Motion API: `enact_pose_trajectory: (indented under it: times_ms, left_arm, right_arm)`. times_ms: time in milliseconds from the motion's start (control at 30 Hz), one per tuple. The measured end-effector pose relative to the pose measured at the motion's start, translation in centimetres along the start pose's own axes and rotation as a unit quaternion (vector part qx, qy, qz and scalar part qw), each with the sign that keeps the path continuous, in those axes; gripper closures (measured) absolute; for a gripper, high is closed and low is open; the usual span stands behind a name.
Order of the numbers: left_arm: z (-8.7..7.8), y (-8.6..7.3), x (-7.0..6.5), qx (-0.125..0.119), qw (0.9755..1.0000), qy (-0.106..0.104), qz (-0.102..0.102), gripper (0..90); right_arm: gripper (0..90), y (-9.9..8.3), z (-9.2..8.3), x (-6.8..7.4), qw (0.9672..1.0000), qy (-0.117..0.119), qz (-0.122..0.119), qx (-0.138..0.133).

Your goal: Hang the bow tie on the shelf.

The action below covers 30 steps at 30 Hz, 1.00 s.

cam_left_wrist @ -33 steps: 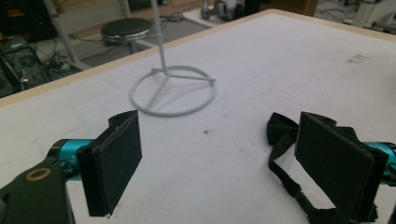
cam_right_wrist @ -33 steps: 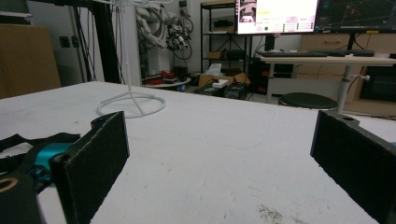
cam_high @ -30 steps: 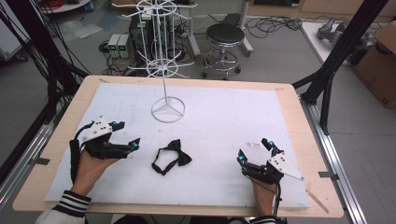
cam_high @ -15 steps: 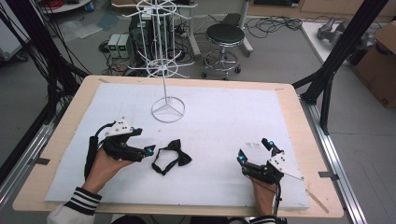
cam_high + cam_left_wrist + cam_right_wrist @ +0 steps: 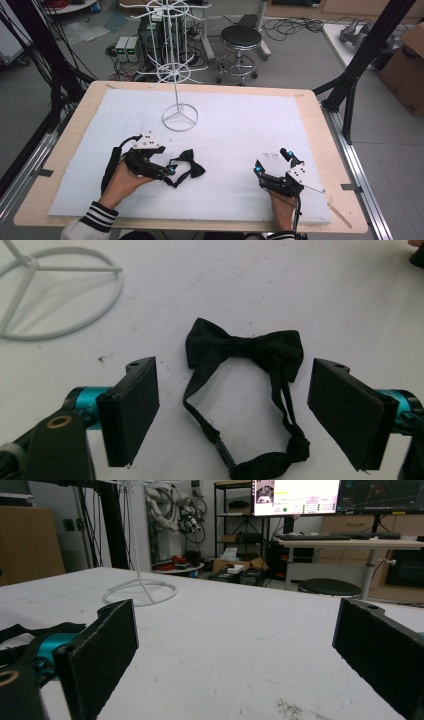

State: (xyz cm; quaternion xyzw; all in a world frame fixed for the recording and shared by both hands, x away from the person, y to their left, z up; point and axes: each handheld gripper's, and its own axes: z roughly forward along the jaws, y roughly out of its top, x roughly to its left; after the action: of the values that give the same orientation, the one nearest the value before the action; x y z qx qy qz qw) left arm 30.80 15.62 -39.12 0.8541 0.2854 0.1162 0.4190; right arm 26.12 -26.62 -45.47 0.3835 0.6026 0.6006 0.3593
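White tabletop (image 5: 240, 130): both grippers' jaws gape empty, left gripper (image 5: 235, 412) straddling black bow tie (image 5: 245, 347).

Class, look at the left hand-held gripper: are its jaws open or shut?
Open. The left hand-held gripper has its jaws spread wide, with the black bow tie lying untouched between them.

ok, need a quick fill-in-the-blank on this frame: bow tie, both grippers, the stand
1. The black fabric bow tie lies flat on the white table cover, between the jaws of the ____ gripper.
2. Both grippers, including the right gripper, have their jaws ____.
3. The white wire stand rests on a ____-shaped base.

Missing words: left; open; ring
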Motion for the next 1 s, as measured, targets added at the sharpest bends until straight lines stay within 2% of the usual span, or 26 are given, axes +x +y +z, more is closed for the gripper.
enact_pose_trajectory:
  times_ms: [200, 400, 467, 533, 567, 633, 767, 933, 967, 1000]
  left_arm:
    - [1.3, 0.4, -1.2, 0.022, 0.9995, -0.011, 0.018, 24.1]
    - [2.2, 0.5, -1.7, 0.036, 0.9990, -0.018, 0.021, 24.6]
    - [2.7, 0.5, -1.9, 0.051, 0.9984, -0.018, 0.019, 24.6]
    - [2.8, 0.5, -2.0, 0.051, 0.9984, -0.019, 0.018, 25.0]
    - [3.2, 0.4, -2.1, 0.058, 0.9981, -0.021, 0.010, 25.9]
    - [3.6, 0.4, -2.4, 0.071, 0.9971, -0.021, 0.015, 28.7]
    - [4.2, 0.5, -2.8, 0.080, 0.9964, -0.017, 0.018, 32.1]
    - [5.0, 0.8, -3.3, 0.097, 0.9949, -0.016, 0.019, 42.1]
    - [5.0, 0.8, -3.3, 0.107, 0.9938, -0.015, 0.028, 43.5]
    - [5.1, 0.8, -3.4, 0.108, 0.9936, -0.014, 0.030, 46.2]
  right_arm:
    - [3.3, 0.0, 0.0, 0.0, 1.0000, 0.000, 0.001, 0.000]
    - [3.3, 0.0, 0.0, 0.0, 1.0000, 0.000, 0.004, 0.001]
    - [3.4, 0.0, 0.0, 0.0, 1.0000, 0.000, 0.003, 0.000]
    - [3.3, 0.0, 0.0, 0.0, 1.0000, 0.000, 0.003, 0.000]
    - [3.3, 0.0, 0.0, 0.0, 1.0000, 0.000, 0.003, 0.000]
    - [3.3, 0.0, 0.0, 0.0, 1.0000, 0.000, 0.003, 0.000]
    - [3.3, 0.0, 0.0, 0.0, 1.0000, 0.000, 0.004, 0.000]
    - [3.3, 0.0, 0.0, 0.0, 1.0000, 0.000, 0.003, 0.000]
    - [3.4, 0.0, 0.0, 0.0, 1.0000, 0.000, 0.003, 0.000]
    - [3.3, 0.0, 0.0, 0.0, 1.0000, 0.000, 0.003, 0.000]
